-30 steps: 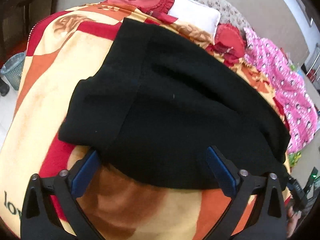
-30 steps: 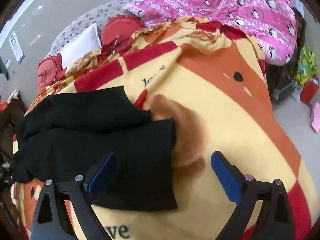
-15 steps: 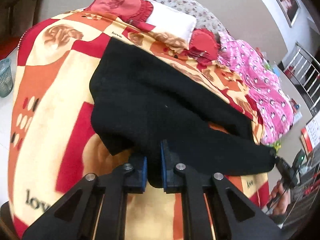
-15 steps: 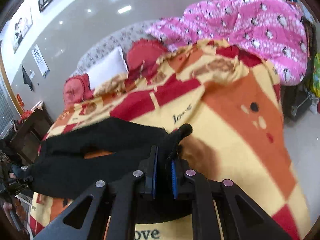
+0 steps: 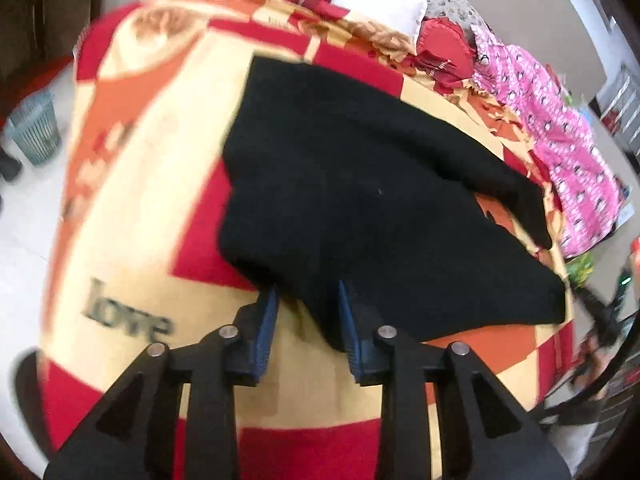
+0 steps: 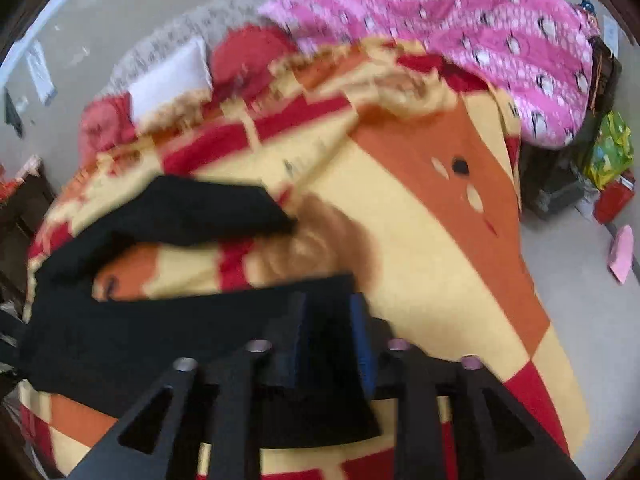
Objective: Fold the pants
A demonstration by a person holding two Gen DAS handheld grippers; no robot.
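Left wrist view, left tongs [image 5: 306,322] just parting, soft black pants [image 5: 360,200] between, right tongs [image 6: 330,336] likewise.

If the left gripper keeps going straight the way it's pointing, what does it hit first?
Most likely the black pants: a fold already sits between the left gripper's jaws, which have just been opening, with the blanket underneath.

A bed [image 5: 132,168] under a red, orange and cream blanket fills the view ahead of both grippers. Beyond it lie a white pillow [image 5: 380,4], red cushions [image 6: 248,56] and a pink quilt [image 6: 500,40]. A pale wall [image 6: 132,8] reflects ceiling lights. A blue-grey basket [image 5: 36,132] stands on the light floor, far left
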